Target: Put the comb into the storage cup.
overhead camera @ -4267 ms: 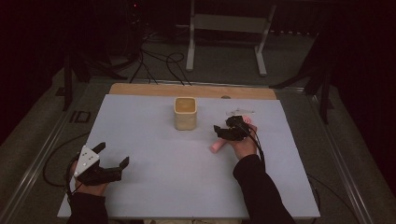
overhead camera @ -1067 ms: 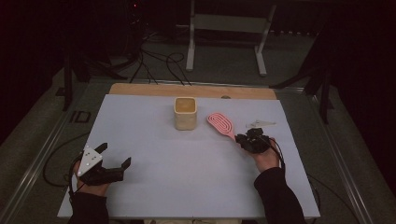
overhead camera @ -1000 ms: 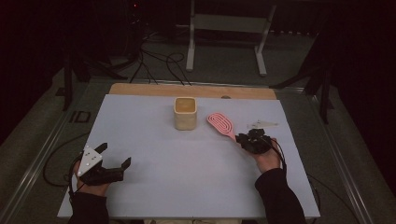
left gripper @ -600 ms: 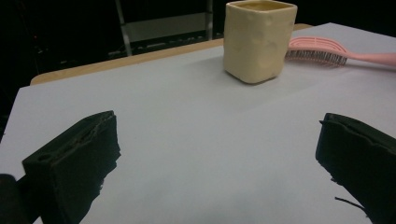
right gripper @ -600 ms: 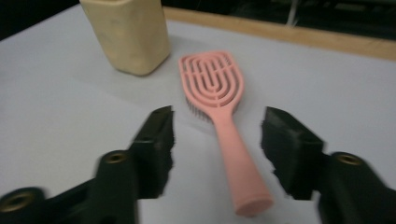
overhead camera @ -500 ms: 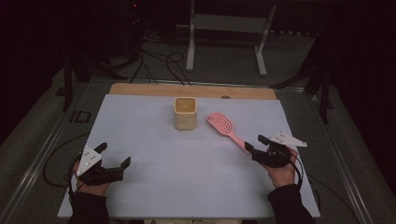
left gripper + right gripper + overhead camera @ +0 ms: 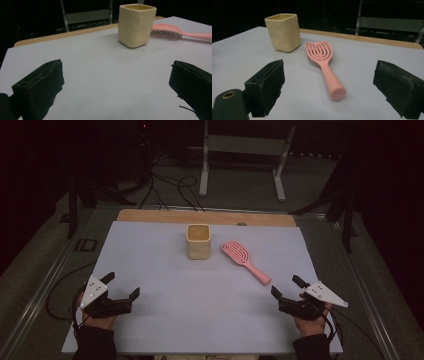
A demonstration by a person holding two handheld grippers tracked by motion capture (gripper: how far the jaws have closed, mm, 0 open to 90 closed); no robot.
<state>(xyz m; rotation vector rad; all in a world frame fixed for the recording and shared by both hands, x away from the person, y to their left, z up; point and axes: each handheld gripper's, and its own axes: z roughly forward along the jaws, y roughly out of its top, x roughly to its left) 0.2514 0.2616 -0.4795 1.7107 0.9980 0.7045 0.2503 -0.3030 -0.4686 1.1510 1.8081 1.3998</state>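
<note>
A pink hairbrush (image 7: 245, 261) (image 7: 323, 63) lies flat on the white table, bristles down, its handle end toward the near right. A cream square cup (image 7: 198, 241) (image 7: 136, 25) (image 7: 283, 32) stands upright just left of the brush head (image 7: 166, 30). My right gripper (image 7: 286, 288) (image 7: 329, 90) sits near the table's right front, a little short of the handle end; its jaws have just been opening and stand wide with nothing between them. My left gripper (image 7: 121, 285) (image 7: 117, 85) rests open at the left front, empty.
The white mat (image 7: 165, 285) covers the table, with a wooden strip (image 7: 150, 216) at its far edge. Beyond it are a metal stand (image 7: 240, 150) and cables (image 7: 165, 185) on the dark floor.
My right gripper let go of the hairbrush handle, opened, and drew back toward the near right edge. The brush stays on the table. The left gripper has not moved.
</note>
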